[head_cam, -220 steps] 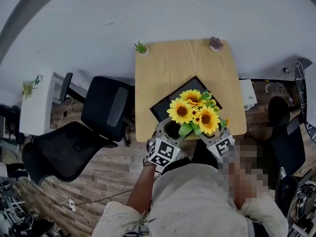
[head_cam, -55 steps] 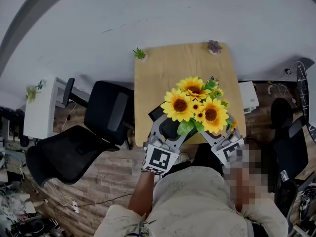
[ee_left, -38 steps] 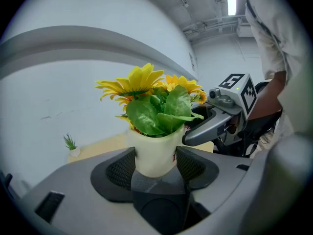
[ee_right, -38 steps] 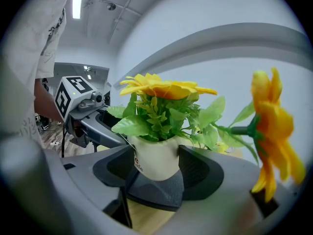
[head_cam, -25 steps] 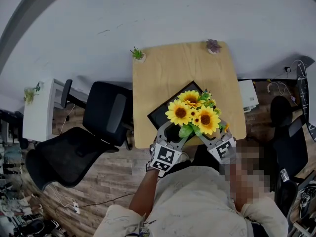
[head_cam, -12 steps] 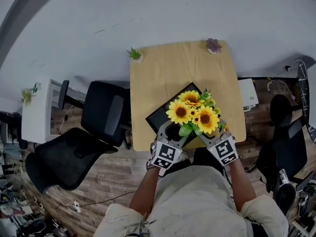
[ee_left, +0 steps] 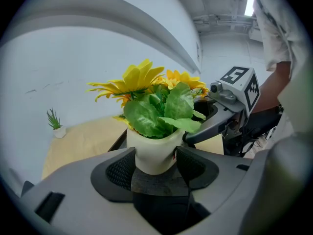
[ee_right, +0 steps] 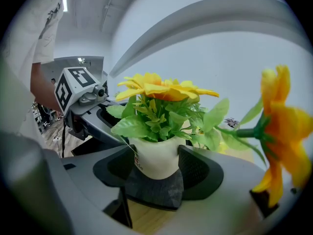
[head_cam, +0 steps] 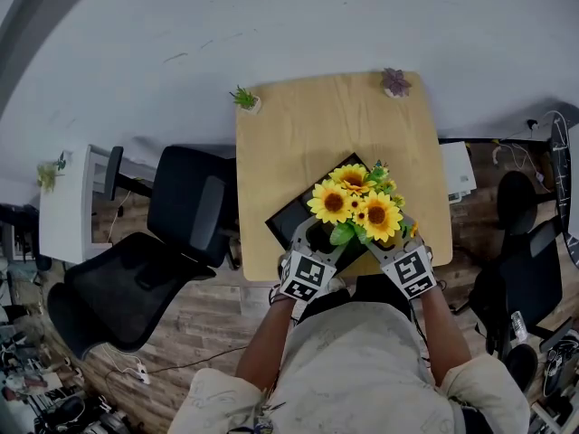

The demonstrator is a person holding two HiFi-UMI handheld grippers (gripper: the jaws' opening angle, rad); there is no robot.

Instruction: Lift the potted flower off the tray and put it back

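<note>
A: What is seen between the jaws of the left gripper (ee_left: 155,164)?
B: A pot (ee_left: 152,153) of smooth, faintly glossy cream material is seen; the pads (ee_left: 119,169) pressed on it are black, matt and finely dimpled.
A: And the shell (ee_left: 73,199) behind the jaws?
B: Smooth matt grey plastic is shown. Ahead of the jaws, pale matt wood grain is shown by the surface (ee_left: 83,136); the leaves (ee_left: 146,116) look waxy.
</note>
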